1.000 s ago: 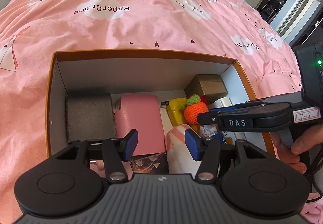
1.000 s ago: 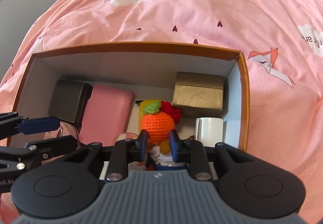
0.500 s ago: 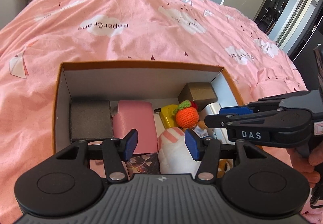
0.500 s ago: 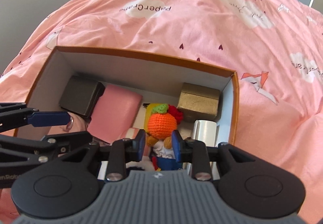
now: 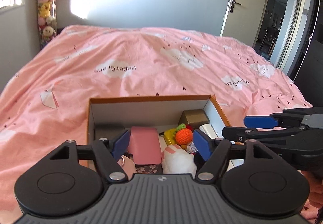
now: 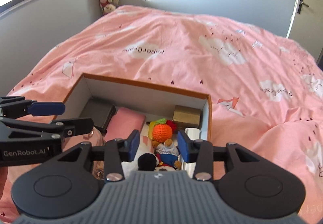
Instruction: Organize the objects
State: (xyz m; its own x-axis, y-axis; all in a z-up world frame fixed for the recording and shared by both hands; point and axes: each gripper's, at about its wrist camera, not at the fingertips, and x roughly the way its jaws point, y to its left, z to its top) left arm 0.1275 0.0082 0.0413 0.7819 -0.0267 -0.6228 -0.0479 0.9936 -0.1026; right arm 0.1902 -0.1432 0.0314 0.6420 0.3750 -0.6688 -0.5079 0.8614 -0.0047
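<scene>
An orange-rimmed cardboard box sits on the pink bed. It holds a dark grey box, a pink case, an orange crocheted fruit, a gold box, a white plush and a doll in blue. My left gripper hangs above the box's near end, its jaws opening with nothing between the pads. My right gripper hovers above the doll, its jaws also opening and its pads touching nothing. Each gripper shows in the other's view, the right gripper and the left gripper.
The pink quilt stretches far beyond the box. A grey wall stands behind it. A column of plush toys fills the left corner. A door stands ajar at the right. A white cylinder lies by the box's right wall.
Both grippers have risen and drawn back from the box, so the wall and door now show. Both pairs of jaws have widened; the right pair no longer flanks the doll closely.
</scene>
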